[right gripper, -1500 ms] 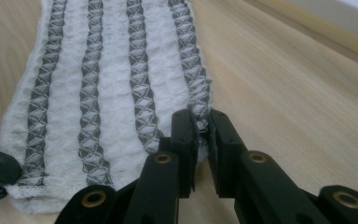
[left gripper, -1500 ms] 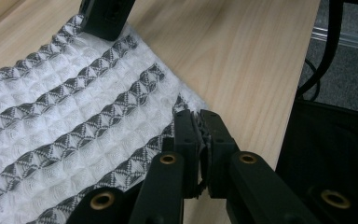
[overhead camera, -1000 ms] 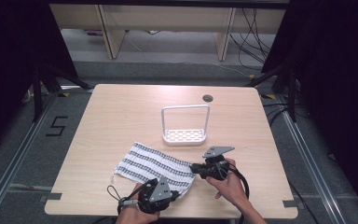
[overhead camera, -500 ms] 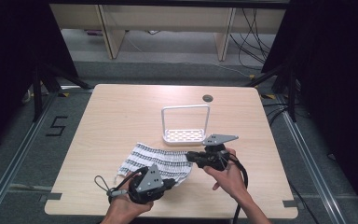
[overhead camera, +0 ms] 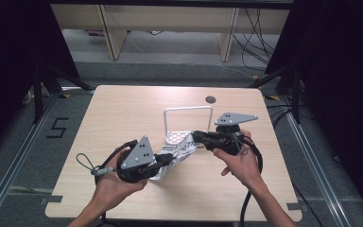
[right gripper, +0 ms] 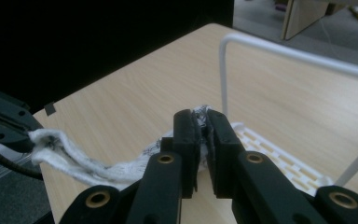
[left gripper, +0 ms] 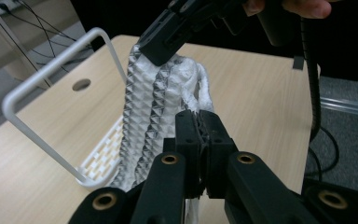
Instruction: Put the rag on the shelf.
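High view: striped cloth (overhead camera: 177,153) hangs stretched above the table (overhead camera: 123,113), between both tools, just before the white rack (overhead camera: 188,124). Left gripper (overhead camera: 168,161) clenched on its near end; right gripper (overhead camera: 197,137) clenched on the far end. Cloth's middle bunched, pattern unclear; rack base partly hidden behind it.

Striped cloth (overhead camera: 179,153) between two tools
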{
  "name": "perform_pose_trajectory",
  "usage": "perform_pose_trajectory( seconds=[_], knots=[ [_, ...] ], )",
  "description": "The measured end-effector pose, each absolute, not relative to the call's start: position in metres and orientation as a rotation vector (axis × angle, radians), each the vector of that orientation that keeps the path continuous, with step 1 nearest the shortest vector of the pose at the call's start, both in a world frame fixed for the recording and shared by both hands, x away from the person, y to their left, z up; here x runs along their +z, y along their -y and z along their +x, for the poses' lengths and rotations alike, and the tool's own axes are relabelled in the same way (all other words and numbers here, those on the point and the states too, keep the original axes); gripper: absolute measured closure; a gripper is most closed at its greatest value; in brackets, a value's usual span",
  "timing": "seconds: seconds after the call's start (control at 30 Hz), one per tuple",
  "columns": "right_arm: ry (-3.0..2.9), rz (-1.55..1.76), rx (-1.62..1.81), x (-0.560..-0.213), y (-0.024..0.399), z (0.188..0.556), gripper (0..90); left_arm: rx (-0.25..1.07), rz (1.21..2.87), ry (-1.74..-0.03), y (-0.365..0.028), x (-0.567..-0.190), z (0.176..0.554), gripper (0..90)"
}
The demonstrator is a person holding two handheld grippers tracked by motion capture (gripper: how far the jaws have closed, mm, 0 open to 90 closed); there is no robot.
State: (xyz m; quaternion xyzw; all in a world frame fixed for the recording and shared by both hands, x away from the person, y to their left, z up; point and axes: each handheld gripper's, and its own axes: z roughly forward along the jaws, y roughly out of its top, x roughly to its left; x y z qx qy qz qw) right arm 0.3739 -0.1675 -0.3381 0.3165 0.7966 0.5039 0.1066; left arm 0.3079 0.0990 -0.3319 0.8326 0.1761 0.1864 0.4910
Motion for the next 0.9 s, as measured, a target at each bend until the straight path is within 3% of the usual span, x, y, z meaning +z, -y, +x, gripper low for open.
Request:
perform_pose_trajectory(
  seconds=[0.3, 0.9],
  knots=[
    [-2.256, 0.945, 1.503, -0.292, 0.186, 0.372, 84.1, 0.505, 1.947, -0.438, -0.095, -0.292, 0.333, 87.1],
    [-2.150, 1.020, 1.495, -0.274, 0.194, 0.399, 84.1, 0.529, 1.900, -0.544, -0.086, -0.273, 0.389, 87.2]
  ],
)
